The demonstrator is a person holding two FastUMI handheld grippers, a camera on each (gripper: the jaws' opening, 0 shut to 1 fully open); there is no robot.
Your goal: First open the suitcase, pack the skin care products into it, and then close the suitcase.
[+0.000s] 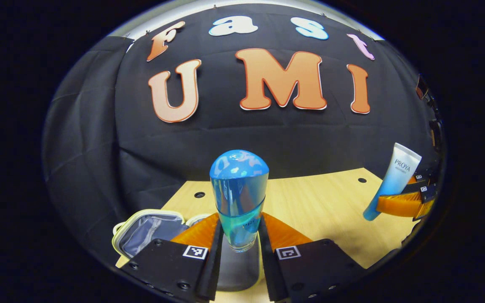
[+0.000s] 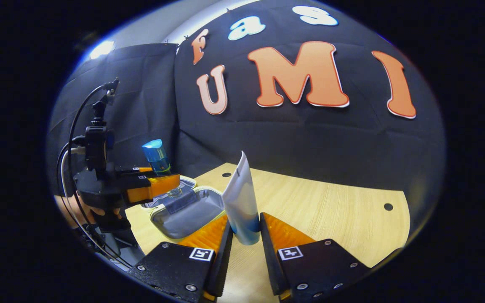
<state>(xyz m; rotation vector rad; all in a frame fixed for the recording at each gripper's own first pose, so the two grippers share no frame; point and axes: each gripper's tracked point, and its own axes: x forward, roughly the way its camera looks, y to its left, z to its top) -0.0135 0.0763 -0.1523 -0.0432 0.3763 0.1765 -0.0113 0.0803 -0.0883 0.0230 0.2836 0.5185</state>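
Observation:
A clear blue bottle (image 1: pixel 238 198) with a rounded blue cap stands upright between the fingers of my left gripper (image 1: pixel 240 229), which is shut on it and holds it off the wooden table (image 1: pixel 322 202). The small suitcase (image 1: pixel 147 229), a pale-rimmed case with grey lining, lies open at lower left. In the right gripper view, my right gripper (image 2: pixel 245 229) is shut on a white-and-blue tube (image 2: pixel 241 202), cap end down. The open suitcase (image 2: pixel 192 208) lies to its left, with the blue bottle (image 2: pixel 156 158) held over it by the left gripper (image 2: pixel 158 185). The tube (image 1: pixel 392 179) hangs at far right in the left gripper view.
The black cloth wall closes off the back and left of the table. Small round holes (image 2: pixel 388 206) dot the tabletop near its edges. A hand (image 2: pixel 84 208) and cables sit behind the left gripper at the table's left side.

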